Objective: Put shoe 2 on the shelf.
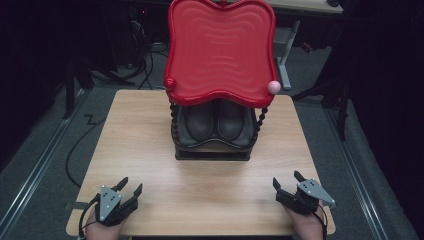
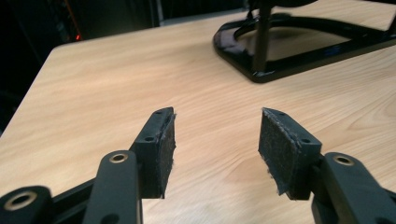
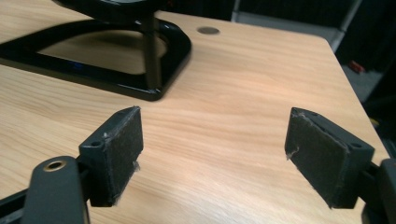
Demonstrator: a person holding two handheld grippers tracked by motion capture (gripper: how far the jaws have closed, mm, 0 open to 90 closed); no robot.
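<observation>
Now | two dark boots [image 1: 216, 121] side by side, toes toward jaws, on two-tier black stand [image 1: 212, 152] | left gripper [image 1: 130, 187], right gripper [image 1: 286, 179]: jaws released, empty

No legible text, label, brand or number appears on any surface. No readable sign is present either.

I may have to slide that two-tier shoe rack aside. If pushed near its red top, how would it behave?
The shoe rack probably tips rather than slides: its red top tray stands high and overhangs the narrow black base. The pair of shoes low down may steady it somewhat.
</observation>
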